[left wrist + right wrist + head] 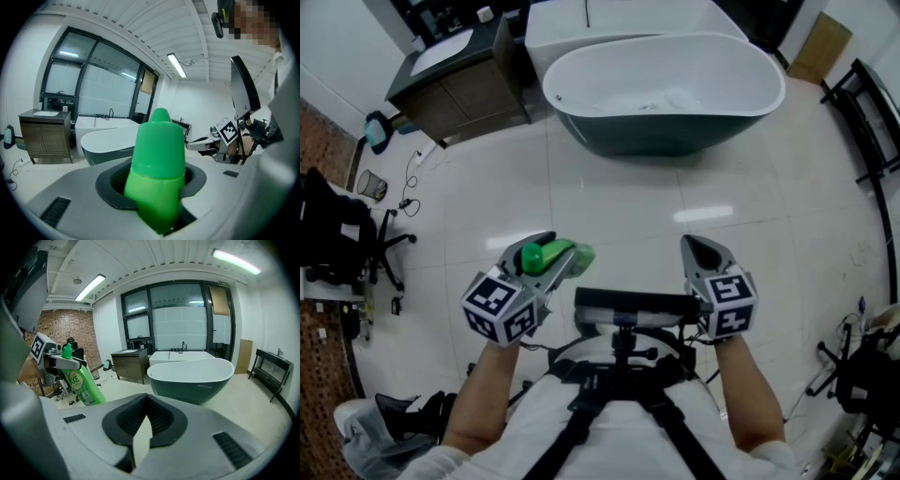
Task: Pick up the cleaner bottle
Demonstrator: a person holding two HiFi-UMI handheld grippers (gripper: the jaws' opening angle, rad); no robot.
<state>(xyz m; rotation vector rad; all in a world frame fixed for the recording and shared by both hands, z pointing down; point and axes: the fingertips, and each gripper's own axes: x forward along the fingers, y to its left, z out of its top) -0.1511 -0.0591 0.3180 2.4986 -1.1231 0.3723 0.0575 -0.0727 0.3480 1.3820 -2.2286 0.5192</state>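
One cleaner bottle [158, 173] (green) in left tongs [565, 255]

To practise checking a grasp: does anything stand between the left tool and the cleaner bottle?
Nothing visible does. The left tool has its jaws shut on the cleaner bottle, just below the green cap, with no other thing between pad and bottle. The right tool is empty and apart from it.

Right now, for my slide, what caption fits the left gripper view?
The left gripper shut on the green cleaner bottle, with a bathtub behind.
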